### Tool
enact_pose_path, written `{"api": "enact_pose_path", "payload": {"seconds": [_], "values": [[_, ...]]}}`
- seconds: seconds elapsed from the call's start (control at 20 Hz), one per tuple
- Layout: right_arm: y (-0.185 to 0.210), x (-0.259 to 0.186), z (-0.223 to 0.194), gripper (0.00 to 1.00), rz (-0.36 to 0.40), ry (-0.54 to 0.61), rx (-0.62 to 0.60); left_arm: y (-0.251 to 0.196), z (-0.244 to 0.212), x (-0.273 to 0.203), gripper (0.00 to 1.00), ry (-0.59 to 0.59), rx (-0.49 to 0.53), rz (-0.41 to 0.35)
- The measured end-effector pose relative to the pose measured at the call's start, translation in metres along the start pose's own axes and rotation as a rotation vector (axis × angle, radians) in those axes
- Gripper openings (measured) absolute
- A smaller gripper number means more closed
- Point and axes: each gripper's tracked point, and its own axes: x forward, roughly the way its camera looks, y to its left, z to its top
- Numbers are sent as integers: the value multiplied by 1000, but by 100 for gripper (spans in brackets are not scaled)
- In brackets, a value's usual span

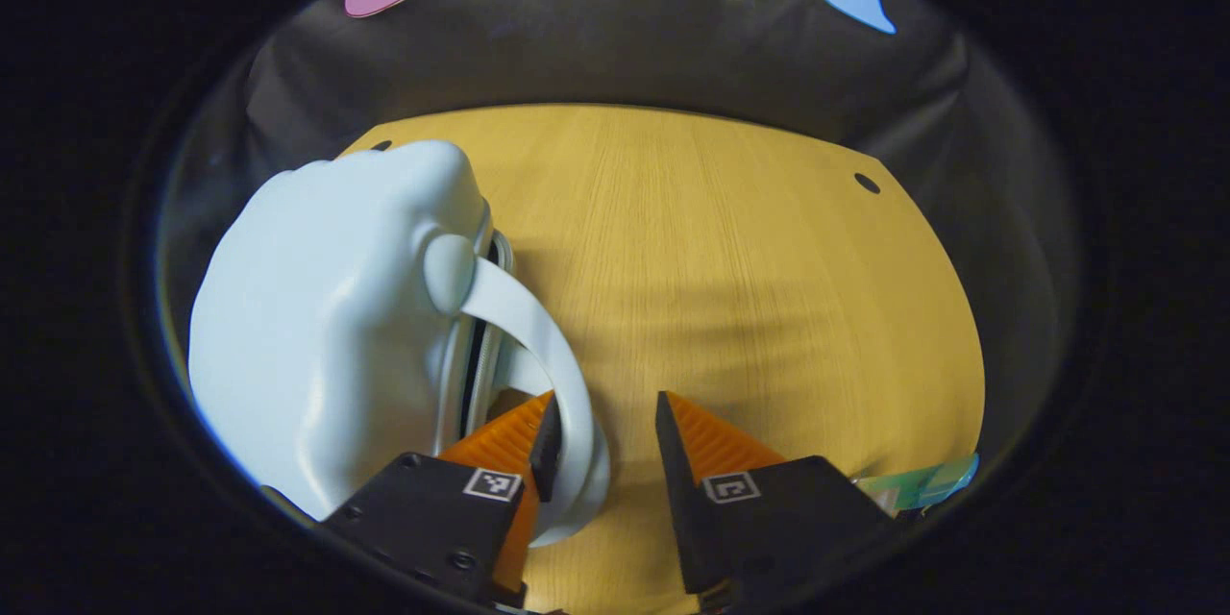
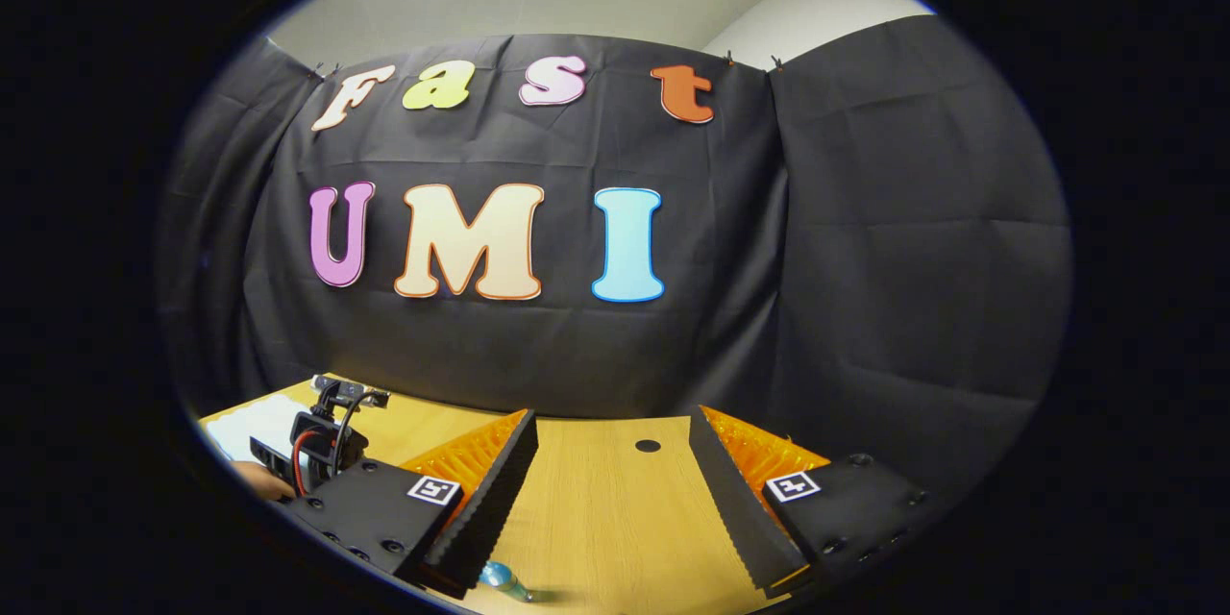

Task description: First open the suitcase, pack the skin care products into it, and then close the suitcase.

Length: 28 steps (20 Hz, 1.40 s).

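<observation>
A pale blue suitcase [image 1: 317, 327] lies shut on the wooden table [image 1: 730, 288], at the left of the left gripper view. Its curved handle [image 1: 548, 346] loops down between the fingers of my left gripper [image 1: 607, 418], close against one finger; the jaws stand open around it. A teal packet [image 1: 922, 485] peeks out at the lower right edge. In the right gripper view my right gripper [image 2: 612, 418] is open and holds nothing, raised above the table and facing the wall. A small bluish bottle [image 2: 502, 580] lies on the table below one of its fingers.
Far left in the right gripper view, the other gripper [image 2: 322, 442] is held by a hand [image 2: 259, 479] over the pale suitcase [image 2: 255, 425]. The tabletop has a small round hole [image 2: 648, 446] near the back edge. Black cloth walls close the booth behind.
</observation>
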Motion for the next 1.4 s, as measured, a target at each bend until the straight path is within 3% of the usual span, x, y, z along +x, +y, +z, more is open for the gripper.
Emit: {"api": "enact_pose_path", "payload": {"seconds": [0.05,0.1,0.15,0.3,0.4,0.75,1.1,1.2,1.4], "values": [[-1,-1,-1,99,-1,1,1,4,0,0,46,5,12,12],[-2,-1,-2,99,-2,1,4,5,-1,0,20,14,19,5],[-4,-1,-3,99,-1,1,10,4,-3,-6,11,31,27,-8],[-5,0,-1,99,6,-11,25,1,2,-11,8,11,57,-46],[-3,0,0,99,25,-17,40,0,7,-21,4,-16,61,-26],[19,4,-5,100,167,-20,71,0,47,-86,1,-143,98,12],[50,3,13,99,87,-80,108,59,97,-157,1,-254,58,-97],[62,6,5,99,75,-48,85,75,107,-173,1,-281,60,-126],[87,5,9,99,50,-61,84,127,128,-195,1,-331,54,-122]]}}
